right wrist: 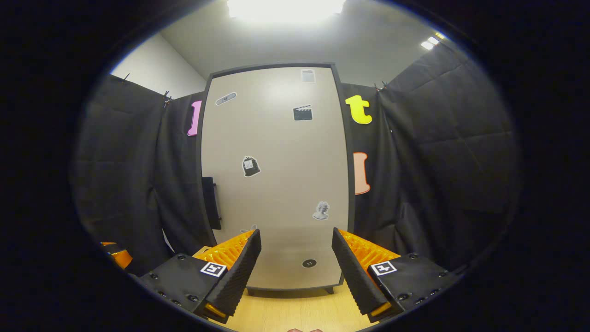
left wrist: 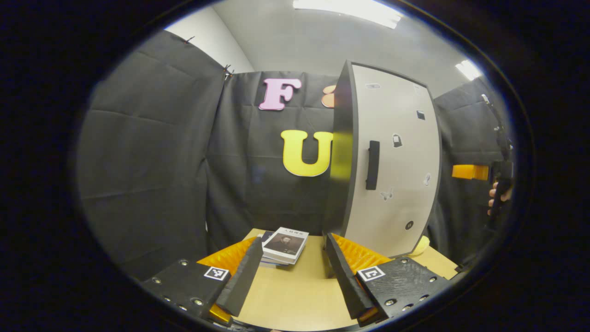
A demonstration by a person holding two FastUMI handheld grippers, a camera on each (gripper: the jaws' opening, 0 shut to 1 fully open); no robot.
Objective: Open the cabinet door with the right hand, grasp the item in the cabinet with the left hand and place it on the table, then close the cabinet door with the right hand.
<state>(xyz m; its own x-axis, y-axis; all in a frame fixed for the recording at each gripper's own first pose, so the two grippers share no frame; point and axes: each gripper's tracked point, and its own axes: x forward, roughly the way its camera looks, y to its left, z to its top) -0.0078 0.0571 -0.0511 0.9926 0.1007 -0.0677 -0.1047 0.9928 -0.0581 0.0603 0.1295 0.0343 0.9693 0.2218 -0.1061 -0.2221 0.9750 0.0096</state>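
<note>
Door shut, both grippers empty, spread and clear of it.

Right gripper [right wrist: 296, 272] faces the tall beige cabinet door [right wrist: 276, 184] square on, fingers spread, gripping nothing; the black vertical bar handle [right wrist: 211, 203] sits at the door's left edge, up and left of the fingers, long axis upright. Left gripper [left wrist: 290, 276] likewise spread, over the light wooden table [left wrist: 295, 295], near a small stack of books [left wrist: 285, 246]. Item inside cabinet hidden. Black cloth walls close around.
</note>
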